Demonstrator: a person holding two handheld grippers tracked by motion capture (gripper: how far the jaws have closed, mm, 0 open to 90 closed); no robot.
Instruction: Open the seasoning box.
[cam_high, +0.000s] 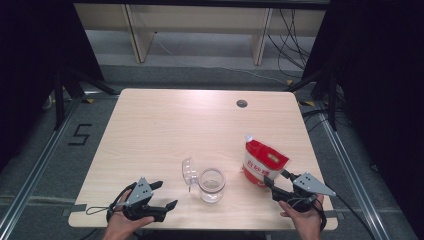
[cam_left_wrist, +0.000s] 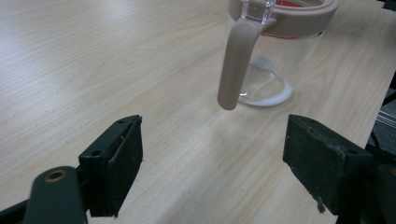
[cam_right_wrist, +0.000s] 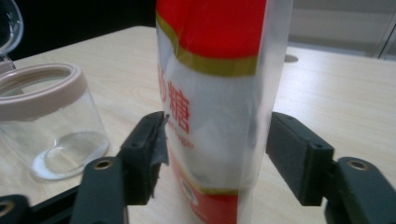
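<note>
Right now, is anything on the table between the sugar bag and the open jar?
Nothing visible. The sugar bag stands between the right gripper's jaws, and bare table separates it from the glass jar. The jar's hinged lid hangs open on its far side, away from the bag.

Lab recording bay — black curtains (cam_high: 30, 45), floor rails (cam_high: 35, 165), loose cables (cam_high: 295, 35)

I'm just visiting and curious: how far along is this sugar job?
Done: the jar stands open, lid flipped back. In hand: the right gripper straddles the sugar bag, jaws beside it, not clearly pressing. Left: lifting and pouring; the jar looks nearly empty. The left gripper waits open.
</note>
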